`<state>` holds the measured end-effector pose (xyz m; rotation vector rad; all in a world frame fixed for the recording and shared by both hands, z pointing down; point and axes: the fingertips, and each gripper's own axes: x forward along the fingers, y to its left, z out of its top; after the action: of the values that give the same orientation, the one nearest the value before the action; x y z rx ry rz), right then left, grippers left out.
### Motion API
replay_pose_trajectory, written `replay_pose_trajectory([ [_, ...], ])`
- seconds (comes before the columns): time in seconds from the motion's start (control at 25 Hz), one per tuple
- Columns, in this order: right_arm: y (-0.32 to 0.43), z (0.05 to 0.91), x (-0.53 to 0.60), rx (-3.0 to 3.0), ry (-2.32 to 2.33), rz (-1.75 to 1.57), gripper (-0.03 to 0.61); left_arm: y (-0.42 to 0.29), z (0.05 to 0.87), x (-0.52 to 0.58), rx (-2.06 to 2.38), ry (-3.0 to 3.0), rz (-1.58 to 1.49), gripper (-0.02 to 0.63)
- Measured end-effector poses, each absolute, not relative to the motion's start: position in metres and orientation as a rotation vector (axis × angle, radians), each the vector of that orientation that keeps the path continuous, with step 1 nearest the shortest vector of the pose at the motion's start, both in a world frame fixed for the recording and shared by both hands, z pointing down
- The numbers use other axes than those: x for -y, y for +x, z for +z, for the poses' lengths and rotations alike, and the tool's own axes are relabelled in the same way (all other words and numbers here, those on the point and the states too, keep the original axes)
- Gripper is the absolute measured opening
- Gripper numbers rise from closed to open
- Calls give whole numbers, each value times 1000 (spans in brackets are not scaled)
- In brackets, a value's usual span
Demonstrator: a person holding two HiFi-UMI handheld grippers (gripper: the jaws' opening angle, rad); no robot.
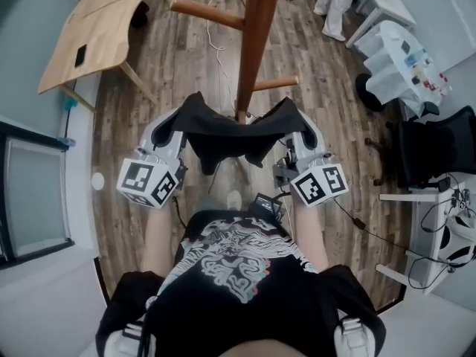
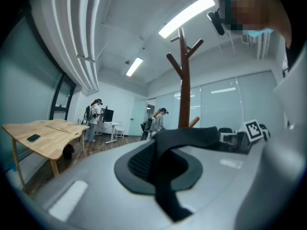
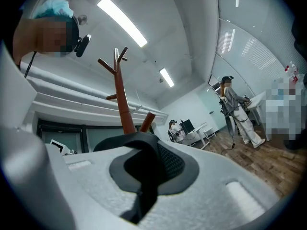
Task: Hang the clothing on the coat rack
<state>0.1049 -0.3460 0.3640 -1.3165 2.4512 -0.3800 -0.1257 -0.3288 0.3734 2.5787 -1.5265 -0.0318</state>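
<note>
While the left gripper (image 1: 175, 129) and right gripper (image 1: 300, 129) clamp the black garment (image 1: 232, 138) spread between them, it faces the coat rack (image 1: 256, 43), seemingly readied for hooking.

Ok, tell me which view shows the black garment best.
The head view: the black garment hangs stretched between the left gripper and the right gripper, near the coat rack. Each gripper view shows only the fold pinched in its own jaws.

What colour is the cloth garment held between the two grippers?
The soft cloth garment is plain black, seen best in the head view.
</note>
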Motion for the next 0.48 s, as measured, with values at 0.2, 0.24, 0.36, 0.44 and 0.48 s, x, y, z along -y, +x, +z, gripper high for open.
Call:
replay_pose_trajectory([
  [0.2, 95, 372, 365, -2486, -1280, -393, 11, -130, 379, 344, 1541, 2568, -10, -2],
  [0.24, 95, 375, 368, -2490, -1281, -401, 11, -130, 380, 346, 1541, 2564, -8, -2],
  [0.36, 90, 380, 377, -2511, -1280, -419, 11, -132, 383, 354, 1537, 2557, -3, -2],
  [0.44, 89, 383, 381, -2521, -1282, -427, 11, -130, 385, 359, 1533, 2553, -5, -2],
  [0.48, 90, 385, 382, -2525, -1285, -430, 11, -129, 387, 361, 1529, 2551, -4, -2],
])
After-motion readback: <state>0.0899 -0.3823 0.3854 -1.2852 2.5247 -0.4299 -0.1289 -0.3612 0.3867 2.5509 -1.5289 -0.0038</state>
